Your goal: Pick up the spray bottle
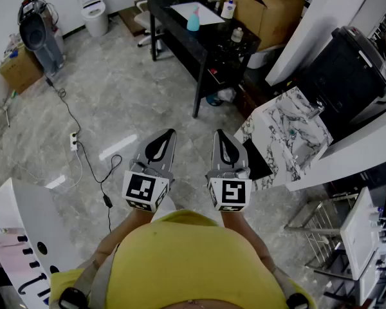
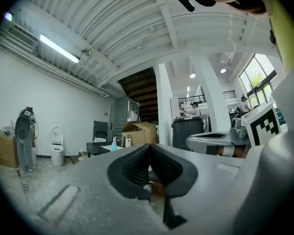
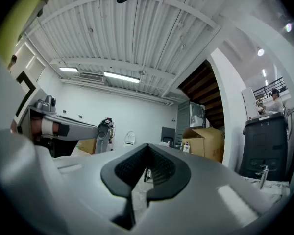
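A teal spray bottle (image 1: 193,19) stands on a black table (image 1: 180,24) far ahead across the floor, next to a white sheet of paper (image 1: 199,13). In the left gripper view the spray bottle (image 2: 113,144) shows small above the table's edge. My left gripper (image 1: 169,134) and right gripper (image 1: 217,136) are held side by side, level, in front of my body and well short of the table. Both are shut with nothing between their jaws, as the left gripper (image 2: 148,146) and right gripper (image 3: 147,146) show in their own views.
A white bottle (image 1: 229,8) and a small jar (image 1: 237,35) also stand on the table, with a cardboard box (image 1: 260,5) behind it. A marble counter (image 1: 289,137) and black bin (image 1: 347,76) stand to the right. A power strip with cable (image 1: 73,140) lies on the grey floor at left.
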Available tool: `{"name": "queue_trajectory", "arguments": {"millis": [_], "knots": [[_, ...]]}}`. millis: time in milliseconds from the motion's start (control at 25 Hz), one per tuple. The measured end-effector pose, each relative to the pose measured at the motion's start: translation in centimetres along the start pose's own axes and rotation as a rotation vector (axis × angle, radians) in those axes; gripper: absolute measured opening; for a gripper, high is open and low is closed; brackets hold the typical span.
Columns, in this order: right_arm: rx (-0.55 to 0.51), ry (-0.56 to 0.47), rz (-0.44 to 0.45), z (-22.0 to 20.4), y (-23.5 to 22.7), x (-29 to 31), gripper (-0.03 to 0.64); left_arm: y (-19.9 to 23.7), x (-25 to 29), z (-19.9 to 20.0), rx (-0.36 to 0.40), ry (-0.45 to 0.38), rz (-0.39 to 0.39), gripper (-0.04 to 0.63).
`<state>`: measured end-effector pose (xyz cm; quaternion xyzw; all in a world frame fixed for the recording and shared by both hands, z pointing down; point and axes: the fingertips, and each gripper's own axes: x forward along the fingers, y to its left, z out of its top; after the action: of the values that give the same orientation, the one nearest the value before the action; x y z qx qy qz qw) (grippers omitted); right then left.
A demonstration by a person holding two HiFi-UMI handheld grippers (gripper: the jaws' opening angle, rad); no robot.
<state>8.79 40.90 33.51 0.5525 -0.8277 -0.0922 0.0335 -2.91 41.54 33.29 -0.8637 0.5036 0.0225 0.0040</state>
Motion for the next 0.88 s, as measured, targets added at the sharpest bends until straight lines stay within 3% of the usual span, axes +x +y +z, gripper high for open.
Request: {"name": "queue_trajectory", "arguments": {"millis": [440, 480, 520, 880], "knots": [[0.019, 0.005, -0.005, -2.5, -2.3, 6.1, 0.0, 3.2, 6.5, -2.6, -0.018, 0.038, -0.046, 0.005], [0.013, 0.008, -0.004, -2.7, -2.5, 7.2, 0.0, 3.7, 7.5, -2.9, -0.021, 0.045, -0.058, 0.035], [0.007, 0.013, -0.004, -3.0, -2.8, 8.3, 0.0, 4.4, 8.7, -3.3, -0.027, 0.049, -0.067, 0.061], [0.003, 0.037, -0.014, -4.6, -5.6, 21.9, 0.0, 13.5, 19.5, -3.7, -0.037, 0.049, -0.095, 0.092]]}}
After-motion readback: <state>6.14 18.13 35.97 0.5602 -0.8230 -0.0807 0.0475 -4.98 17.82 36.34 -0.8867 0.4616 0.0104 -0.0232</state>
